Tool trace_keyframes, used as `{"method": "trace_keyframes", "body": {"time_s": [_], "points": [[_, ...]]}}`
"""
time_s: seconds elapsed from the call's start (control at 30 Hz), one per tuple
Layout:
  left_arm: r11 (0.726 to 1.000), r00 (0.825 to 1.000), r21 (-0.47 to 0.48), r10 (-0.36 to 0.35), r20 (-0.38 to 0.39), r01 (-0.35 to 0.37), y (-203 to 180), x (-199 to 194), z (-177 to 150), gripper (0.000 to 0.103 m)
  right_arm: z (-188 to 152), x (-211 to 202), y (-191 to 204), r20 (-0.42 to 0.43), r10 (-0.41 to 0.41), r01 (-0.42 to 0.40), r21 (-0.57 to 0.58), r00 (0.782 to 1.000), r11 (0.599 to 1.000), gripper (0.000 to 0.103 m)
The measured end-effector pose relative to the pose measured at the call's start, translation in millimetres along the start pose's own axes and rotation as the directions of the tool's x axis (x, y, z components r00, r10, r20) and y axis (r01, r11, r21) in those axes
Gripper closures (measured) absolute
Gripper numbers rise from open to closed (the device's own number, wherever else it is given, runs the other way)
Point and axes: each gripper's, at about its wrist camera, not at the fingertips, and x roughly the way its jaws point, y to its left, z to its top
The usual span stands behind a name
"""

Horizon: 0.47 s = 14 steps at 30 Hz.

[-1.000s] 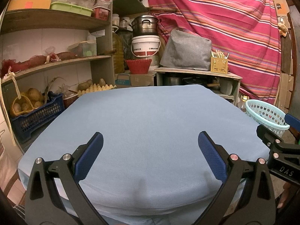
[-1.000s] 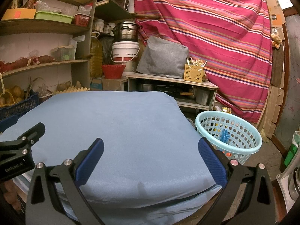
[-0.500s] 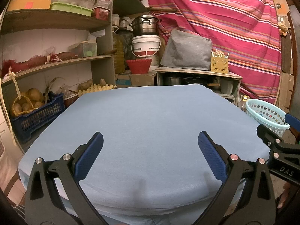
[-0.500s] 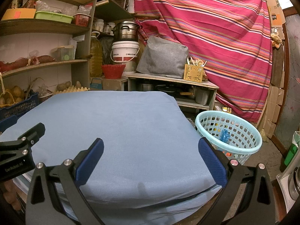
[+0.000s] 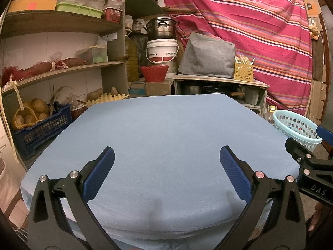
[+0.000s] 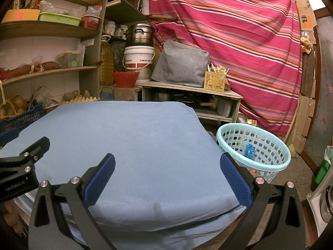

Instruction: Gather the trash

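A light blue plastic basket (image 6: 252, 145) stands on the floor right of the table; it also shows in the left wrist view (image 5: 295, 127). A crumpled blue wrapper (image 6: 249, 150) and other scraps lie inside it. My left gripper (image 5: 166, 158) is open and empty over the near part of the blue-covered table (image 5: 166, 125). My right gripper (image 6: 166, 162) is open and empty over the table's (image 6: 135, 135) near right corner, left of the basket. No trash shows on the table top.
Wooden shelves (image 5: 62, 70) with food and boxes stand at the left, with a dark blue crate of potatoes (image 5: 39, 125) beside the table. A low shelf of pots (image 6: 187, 95) stands behind the table. A striped cloth (image 6: 239, 41) hangs at the back.
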Motion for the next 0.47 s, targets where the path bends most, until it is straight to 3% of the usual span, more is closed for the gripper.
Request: {"method": "trace_keyframes", "body": {"time_s": [0.47], "points": [[1.0,1.0,0.007,0.0,0.009,0.0,-1.2,-1.1,-0.2,0.005,1.5,0.0,-0.2,0.003,-0.001,0.001,0.0,1.0,1.0,0.005]]}}
